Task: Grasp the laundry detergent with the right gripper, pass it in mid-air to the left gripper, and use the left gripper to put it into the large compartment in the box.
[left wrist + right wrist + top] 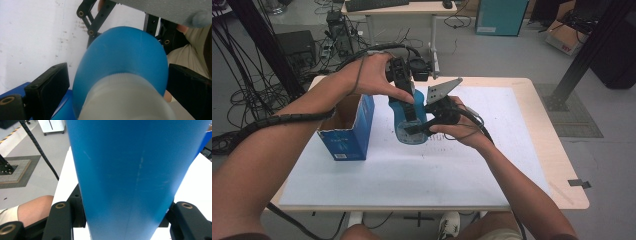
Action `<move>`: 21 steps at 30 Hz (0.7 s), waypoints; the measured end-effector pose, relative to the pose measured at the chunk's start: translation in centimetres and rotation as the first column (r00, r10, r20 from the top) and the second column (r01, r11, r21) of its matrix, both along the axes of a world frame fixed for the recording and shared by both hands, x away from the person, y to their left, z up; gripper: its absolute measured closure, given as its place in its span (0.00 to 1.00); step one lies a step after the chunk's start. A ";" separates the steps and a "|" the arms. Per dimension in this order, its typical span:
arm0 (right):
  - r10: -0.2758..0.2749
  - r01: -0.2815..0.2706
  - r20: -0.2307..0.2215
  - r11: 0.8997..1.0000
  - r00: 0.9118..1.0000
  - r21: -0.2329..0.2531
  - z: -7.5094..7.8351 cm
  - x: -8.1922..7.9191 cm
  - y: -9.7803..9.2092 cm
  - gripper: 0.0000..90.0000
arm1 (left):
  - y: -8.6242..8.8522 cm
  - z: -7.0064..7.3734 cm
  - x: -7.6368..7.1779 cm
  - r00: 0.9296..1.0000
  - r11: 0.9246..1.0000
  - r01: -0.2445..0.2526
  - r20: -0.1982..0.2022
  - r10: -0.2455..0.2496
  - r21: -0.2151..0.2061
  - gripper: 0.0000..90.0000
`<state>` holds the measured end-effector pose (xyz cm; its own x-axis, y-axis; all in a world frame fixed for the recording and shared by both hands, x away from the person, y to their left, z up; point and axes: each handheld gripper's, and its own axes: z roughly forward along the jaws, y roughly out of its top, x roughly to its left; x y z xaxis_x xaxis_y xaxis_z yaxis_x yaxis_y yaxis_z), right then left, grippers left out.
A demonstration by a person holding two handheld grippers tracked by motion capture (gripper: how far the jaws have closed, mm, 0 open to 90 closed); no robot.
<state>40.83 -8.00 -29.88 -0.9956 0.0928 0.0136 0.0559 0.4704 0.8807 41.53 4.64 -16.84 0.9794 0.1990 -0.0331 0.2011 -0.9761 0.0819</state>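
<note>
From above, both forearms reach in over the white table (472, 165) and meet near its middle. The left hand (369, 75) is bent at the wrist, knuckles up, pointing the left gripper (404, 92) steeply down onto a blue bottle (411, 125) that stands just right of an open blue carton (349, 132). The right hand (462, 127) comes in lower and from the side, its right gripper (422, 127) lying nearly level against the bottle's lower part, the grey plate (443, 91) tipped up above it.

In the left gripper view, the bottle (125, 57) is seen from its top end, a pale cap (125, 100) nearest the camera. One black jaw sits at the left with a sliver of gap to the bottle, the other presses at the right; whether they truly clamp it I cannot tell. The right gripper's links (93, 17) show beyond, over the table (32, 37).

In the right gripper view, the bottle's blue wall (135, 175) stands between the two jaws, both tight against its sides, so this gripper is clamped on it. A knee (35, 210) shows below the table edge.
</note>
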 end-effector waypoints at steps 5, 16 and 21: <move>0.002 -0.002 -0.001 1.000 1.000 0.002 0.0 -0.1 0.0 0.48 | 0.0 0.1 0.0 1.000 1.000 -0.002 -0.004 0.002 -0.001 0.07; 0.003 -0.003 -0.002 1.000 1.000 -0.001 0.1 -0.2 0.0 0.48 | 0.0 0.0 -0.1 1.000 1.000 0.001 -0.008 -0.001 0.005 0.07; 0.002 -0.002 0.000 1.000 1.000 0.002 0.1 -0.2 -0.1 0.48 | -0.1 0.1 -0.1 1.000 1.000 0.002 -0.009 -0.002 0.008 0.07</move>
<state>40.67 -8.09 -29.76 -0.9958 0.0907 0.0133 0.0545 0.4691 0.8815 41.43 4.53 -16.73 0.9794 0.1977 -0.0408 0.2002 -0.9771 0.0727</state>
